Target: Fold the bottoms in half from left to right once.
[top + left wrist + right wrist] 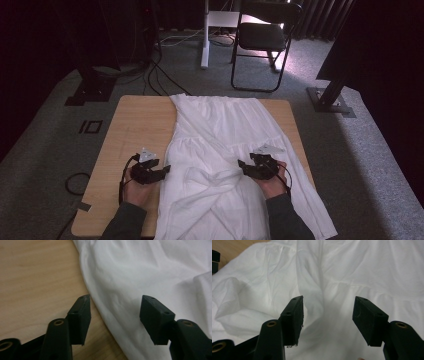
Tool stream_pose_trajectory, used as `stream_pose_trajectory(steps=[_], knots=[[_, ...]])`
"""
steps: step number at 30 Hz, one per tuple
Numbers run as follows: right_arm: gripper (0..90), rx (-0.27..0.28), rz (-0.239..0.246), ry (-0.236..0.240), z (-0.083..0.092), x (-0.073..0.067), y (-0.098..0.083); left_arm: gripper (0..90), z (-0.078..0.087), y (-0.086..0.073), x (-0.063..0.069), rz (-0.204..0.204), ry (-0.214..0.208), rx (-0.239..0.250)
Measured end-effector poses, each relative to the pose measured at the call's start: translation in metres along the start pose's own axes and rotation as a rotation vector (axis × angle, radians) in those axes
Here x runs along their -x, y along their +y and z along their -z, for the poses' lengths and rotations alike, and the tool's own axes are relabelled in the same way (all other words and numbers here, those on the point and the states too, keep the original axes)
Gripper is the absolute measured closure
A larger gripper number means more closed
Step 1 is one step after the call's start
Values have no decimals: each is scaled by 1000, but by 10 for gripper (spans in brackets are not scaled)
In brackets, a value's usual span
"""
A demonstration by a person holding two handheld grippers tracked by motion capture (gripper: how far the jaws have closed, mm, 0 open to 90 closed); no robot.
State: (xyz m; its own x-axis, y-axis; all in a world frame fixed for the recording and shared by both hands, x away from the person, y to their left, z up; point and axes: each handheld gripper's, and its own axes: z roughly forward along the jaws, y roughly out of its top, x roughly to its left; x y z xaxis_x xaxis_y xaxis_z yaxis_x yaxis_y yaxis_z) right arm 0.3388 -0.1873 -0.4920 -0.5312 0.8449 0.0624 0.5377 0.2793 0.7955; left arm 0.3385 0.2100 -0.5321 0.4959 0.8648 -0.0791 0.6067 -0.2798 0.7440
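- We see a white garment (225, 150) spread lengthwise down the middle of a wooden table (135, 125), its far end near the table's far edge and its near end hanging over the edge closest to the person
- The cloth is wrinkled, with a raised fold (210, 177) bunched across it between the two hands
- The left gripper (162, 171) sits low over the bare wood just beside the garment's left edge, its tips pointing toward the cloth
- In the left gripper view its jaws stand well apart with nothing clamped between them; the garment's edge (100, 307) runs through the gap below, wood under one pad and white fabric under the other
- The right gripper (243, 166) hovers over the right half of the garment, tips pointing inward toward the fold
- In the right gripper view its jaws are likewise spread wide and grip nothing; creased white cloth (327, 315) lies beneath the gap, and we cannot tell whether the pads brush it
- Each gripper is held by one of the person's hands, with dark sleeves (125, 222) entering from the near edge
- Beyond the table we make out a black folding chair (262, 40) on grey carpet
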Motion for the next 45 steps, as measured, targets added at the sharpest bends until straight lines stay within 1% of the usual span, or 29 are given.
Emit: stream_pose_trajectory(steps=[1, 5, 6, 7, 8, 9, 10, 11, 12, 14, 17, 18, 20, 23, 24, 25, 26, 27, 28, 30, 31, 33, 36, 37, 38, 39, 40, 42, 45], knots=[[413, -11, -3, 6, -5, -1, 0, 416, -1, -2, 0, 8, -13, 2], [410, -70, -1, 17, -24, -5, -5, 378, -6, -6, 0, 18, 4, -28], [454, -112, 8, 12, -31, -6, -8, 378, -7, -6, 0, 19, 2, -34], [454, -112, 8, 12, -31, -6, -8, 378, -8, -6, 0, 18, 1, -34], [524, -143, 13, 1, -35, -5, -11, 405, -9, -6, 2, 10, 5, -34], [524, -143, 13, 1, -35, -5, -11, 405, -10, -6, 3, -1, 8, -36], [586, -149, 10, 10, -36, -4, -12, 415, -13, -6, 5, -10, 14, -41], [700, -152, 6, 28, -35, -2, -13, 415, -15, -7, 7, -13, 24, -43], [700, -152, 6, 28, -35, -2, -13, 416, -15, -7, 7, -13, 24, -43], [870, -143, 14, 36, -30, -1, -15, 417, -20, -9, 10, -18, 29, -56], [879, -111, 21, 32, -21, 1, -13, 414, -20, -9, 10, -14, 35, -53], [879, -84, 27, 26, -16, 2, -11, 404, -19, -9, 9, -4, 36, -50], [880, -70, 29, 21, -13, 2, -9, 400, -19, -10, 8, 6, 28, -42], [881, -29, 29, 8, -3, 4, -4, 391, -20, -10, 10, -4, 29, -43], [882, -5, 31, 4, 2, 5, 0, 422, -21, -9, 14, -26, 17, -41], [882, -5, 31, 4, 2, 5, 0, 538, -21, -9, 14, -26, 17, -41], [882, 3, 30, 4, 4, 5, 1, 538, -22, -8, 15, -51, -3, -48], [881, 8, 35, 5, 5, 5, 3, 693, -22, -5, 16, -51, -31, -55], [882, 15, 49, -3, 7, 4, 6, 868, -21, -2, 16, -57, -20, -53], [882, 24, 52, -9, 10, 4, 9, 883, -15, 7, 14, -48, -6, -21], [882, 24, 52, -9, 10, 4, 9, 883, -8, 13, 14, -43, 1, 11], [882, 37, 53, -13, 14, 6, 11, 885, 10, 25, 15, -66, 35, 75], [882, 39, 50, -16, 17, 8, 10, 887, 38, 43, 14, -85, 132, 144], [882, 37, 50, -17, 17, 8, 10, 887, 46, 47, 12, -79, 159, 162], [882, 42, 46, 7, 17, 7, 7, 888, 59, 53, 7, -57, 186, 193], [882, 42, 46, 7, 17, 7, 7, 888, 59, 53, 7, -57, 186, 193], [882, 47, 37, 44, 16, 5, 5, 888, 63, 55, 6, -53, 195, 192], [882, 49, 38, 48, 15, 3, 5, 888, 64, 57, 7, -48, 203, 183], [882, 44, 45, 30, 14, 3, 6, 887, 58, 58, 12, -62, 184, 167]])
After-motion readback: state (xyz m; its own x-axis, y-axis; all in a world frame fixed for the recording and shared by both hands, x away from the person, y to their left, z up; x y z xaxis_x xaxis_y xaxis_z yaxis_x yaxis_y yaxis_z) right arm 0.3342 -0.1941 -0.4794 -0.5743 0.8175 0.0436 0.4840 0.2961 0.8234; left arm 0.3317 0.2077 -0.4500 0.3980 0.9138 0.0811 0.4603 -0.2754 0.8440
